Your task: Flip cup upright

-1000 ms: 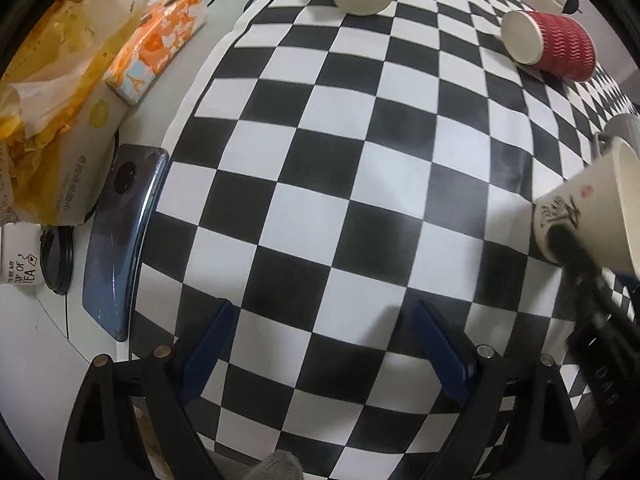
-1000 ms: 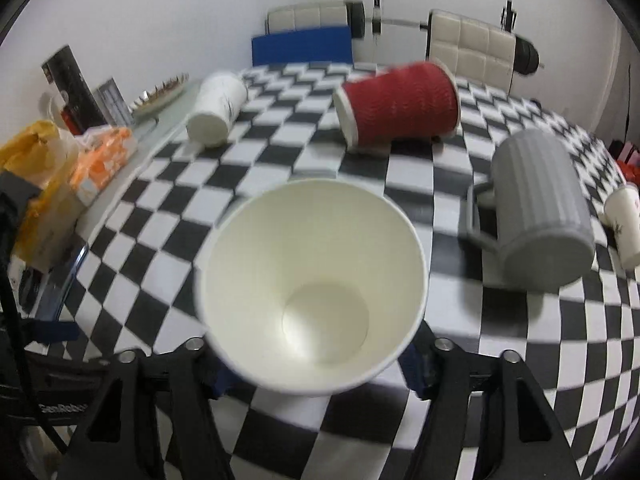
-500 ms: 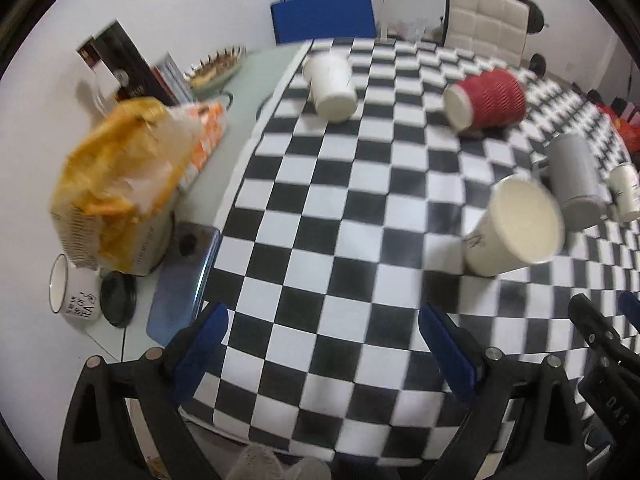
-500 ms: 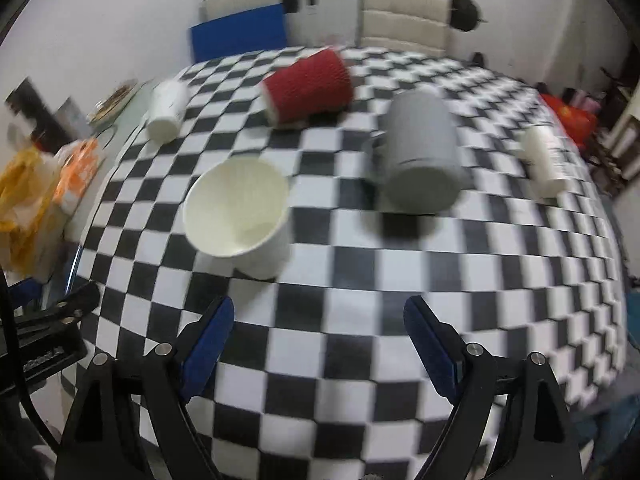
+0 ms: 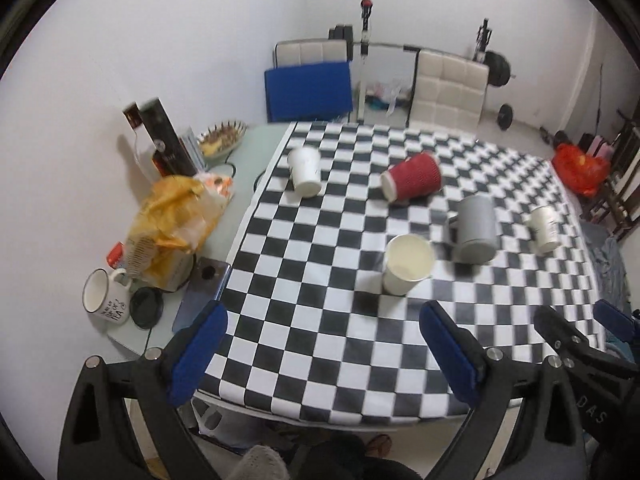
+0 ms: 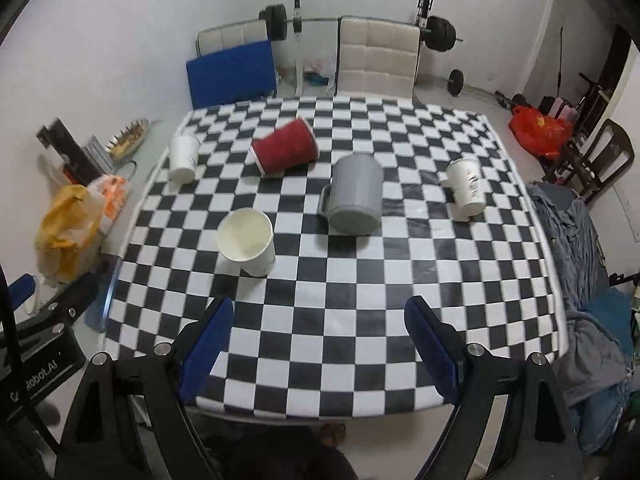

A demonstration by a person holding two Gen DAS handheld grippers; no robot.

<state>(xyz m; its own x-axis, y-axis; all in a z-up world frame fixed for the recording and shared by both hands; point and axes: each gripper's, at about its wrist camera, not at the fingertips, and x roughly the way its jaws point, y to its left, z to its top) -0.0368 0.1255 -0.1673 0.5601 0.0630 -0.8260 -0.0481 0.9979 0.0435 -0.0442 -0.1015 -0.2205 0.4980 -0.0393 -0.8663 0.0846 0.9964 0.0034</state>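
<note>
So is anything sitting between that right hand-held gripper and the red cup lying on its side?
Partly. From the right hand-held gripper, the upright white paper cup stands just left of the line to the red cup, and the tipped grey mug just right. Only checkered cloth lies between.

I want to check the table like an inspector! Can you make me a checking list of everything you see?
Surface: checkered tablecloth over a pale table.
Job's things: white paper cup upright, open end up; red cup, grey mug and two more white cups on their sides.
Clutter: yellow bag, enamel mug, phone, snack bowl.
Grippers: left gripper and right gripper both open, holding nothing.
Cables: one thin cable near the bowl.
Surroundings: blue chair, cream chair, barbell, red bag.
</note>
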